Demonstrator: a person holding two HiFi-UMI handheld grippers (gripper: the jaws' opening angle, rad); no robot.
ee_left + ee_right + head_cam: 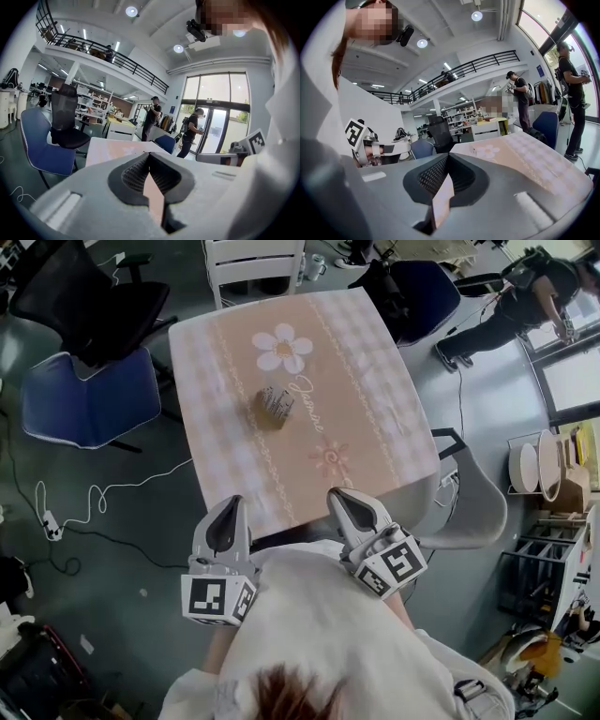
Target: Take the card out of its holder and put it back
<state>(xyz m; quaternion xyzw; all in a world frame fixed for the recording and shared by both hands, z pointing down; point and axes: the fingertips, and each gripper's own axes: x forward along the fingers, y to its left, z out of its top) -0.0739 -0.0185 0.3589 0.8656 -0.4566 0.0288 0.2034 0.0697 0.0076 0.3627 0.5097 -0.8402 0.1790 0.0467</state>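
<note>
We hold the left gripper (228, 505) and right gripper (345, 498) at the near edge of the table (394, 442), each with its jaws closed on nothing. The card holder (274, 407) sits mid-table, well apart from them, beside curly script (309, 401) we cannot read surely; a blue chair (89, 399) stands to the left

The left gripper (228, 509) and right gripper (343, 500) hover at the near edge of the pink checked table (375, 399), well apart from the card holder (274, 407) standing mid-table.
</note>
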